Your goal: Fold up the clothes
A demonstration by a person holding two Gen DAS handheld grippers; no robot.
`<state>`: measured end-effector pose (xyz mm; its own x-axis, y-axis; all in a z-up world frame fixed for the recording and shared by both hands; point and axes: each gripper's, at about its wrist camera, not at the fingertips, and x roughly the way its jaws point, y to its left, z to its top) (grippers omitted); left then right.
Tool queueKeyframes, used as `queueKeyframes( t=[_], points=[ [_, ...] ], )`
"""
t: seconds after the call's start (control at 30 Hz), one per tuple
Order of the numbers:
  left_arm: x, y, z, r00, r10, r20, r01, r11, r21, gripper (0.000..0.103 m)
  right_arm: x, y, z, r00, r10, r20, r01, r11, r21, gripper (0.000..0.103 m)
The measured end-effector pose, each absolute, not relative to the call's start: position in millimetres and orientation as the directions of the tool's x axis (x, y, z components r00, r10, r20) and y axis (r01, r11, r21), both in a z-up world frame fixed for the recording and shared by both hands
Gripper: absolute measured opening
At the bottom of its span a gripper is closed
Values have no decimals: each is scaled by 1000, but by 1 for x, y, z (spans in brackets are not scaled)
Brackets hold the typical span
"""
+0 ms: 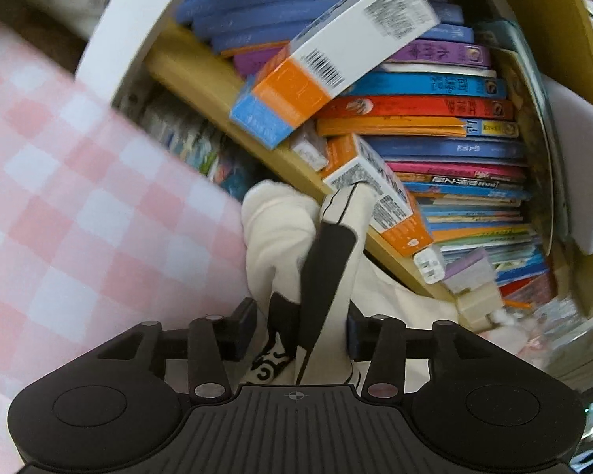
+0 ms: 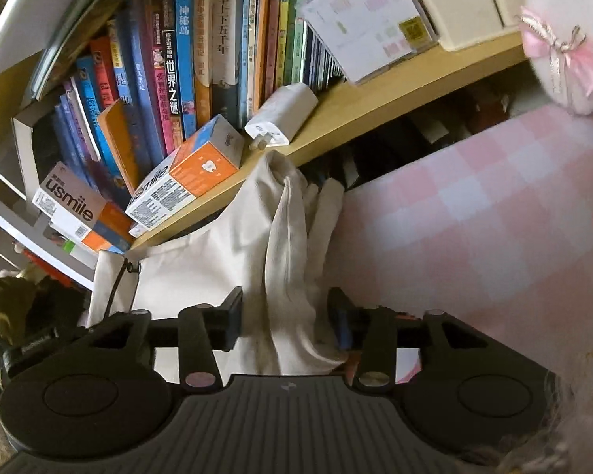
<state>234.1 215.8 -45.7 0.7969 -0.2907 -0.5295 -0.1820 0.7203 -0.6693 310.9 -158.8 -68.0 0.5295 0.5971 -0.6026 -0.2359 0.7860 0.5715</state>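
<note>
A cream-white garment with black panels and a black print [image 1: 280, 237] is lifted in front of a bookshelf. My left gripper [image 1: 302, 328] is shut on a bunched part of it, with cream and black cloth standing up between the fingers. In the right wrist view the same cream garment [image 2: 257, 245] hangs in folds with a black drawstring at its left. My right gripper [image 2: 284, 320] is shut on a gathered fold of it. The pink-and-white checked bed sheet [image 2: 474, 229] lies beside the garment; the pink checked bed sheet [image 1: 79, 197] fills the left of the left wrist view.
A wooden shelf board [image 2: 375, 106] carries many books [image 2: 186, 63], orange-and-white usmile boxes [image 2: 186, 173] and a white charger plug [image 2: 282, 116], all close behind the garment. A pink plush item with a bow [image 2: 565, 43] sits at the upper right.
</note>
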Motion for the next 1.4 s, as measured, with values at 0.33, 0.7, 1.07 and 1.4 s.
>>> queueKeyframes(
  t=[0.33,0.7,1.07,1.4],
  points=[
    [239,212,-5,852,-109,-512,-216,817,-534,46,299,-144,-28,709,455,-539,-346,890,296,45],
    [256,233,-52,826,-117,-552,-368,629,-684,38,319,-144,-69,668,434,-605,-239,894,379,7],
    [223,231,-9,852,-80,-518,-324,696,-641,50,310,-154,-50,672,437,-598,-214,888,408,9],
    [153,159,23,804,-38,-594,-209,916,-341,68,232,-150,-14,715,381,-586,-261,923,281,39]
  ],
)
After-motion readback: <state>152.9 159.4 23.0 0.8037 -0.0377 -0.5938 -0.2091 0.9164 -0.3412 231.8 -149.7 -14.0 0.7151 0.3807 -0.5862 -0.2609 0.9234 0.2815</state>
